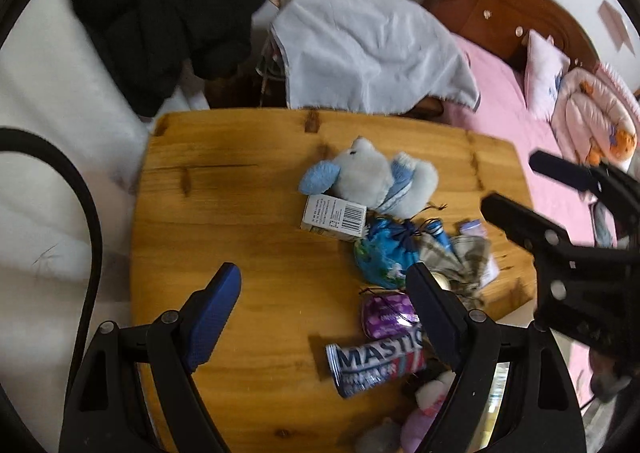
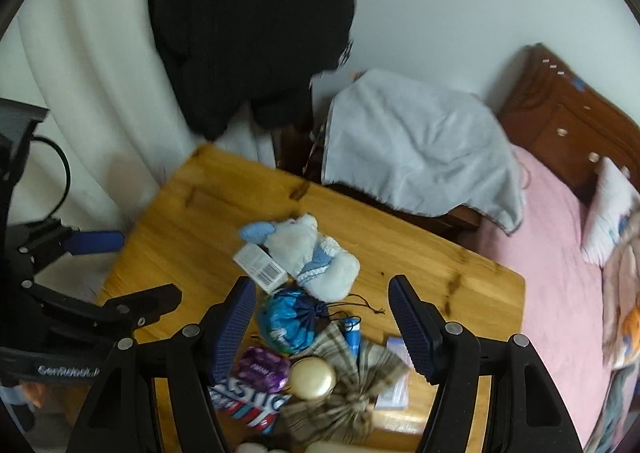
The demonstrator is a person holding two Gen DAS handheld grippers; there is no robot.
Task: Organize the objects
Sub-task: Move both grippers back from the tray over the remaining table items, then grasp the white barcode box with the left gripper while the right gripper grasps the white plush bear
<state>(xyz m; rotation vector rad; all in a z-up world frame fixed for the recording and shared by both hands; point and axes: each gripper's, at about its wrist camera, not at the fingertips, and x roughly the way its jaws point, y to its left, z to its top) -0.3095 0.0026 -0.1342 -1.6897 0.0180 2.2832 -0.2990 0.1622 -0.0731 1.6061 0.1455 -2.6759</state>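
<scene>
Left gripper [image 1: 324, 317] and right gripper [image 2: 322, 327]: jaws spread wide, holding nothing, both above the wooden tabletop [image 1: 224, 213]. The clutter lies grouped together: plush bear [image 1: 376, 177] touching a barcode box [image 1: 334, 217], blue drawstring pouch [image 2: 290, 319] just beside, plaid bow [image 2: 348, 397] nearer.

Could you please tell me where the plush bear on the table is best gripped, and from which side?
Grip the bear across its torso from above: it lies flat, its soft middle narrower than head or legs. The box touches its left side, so close along the body.
</scene>
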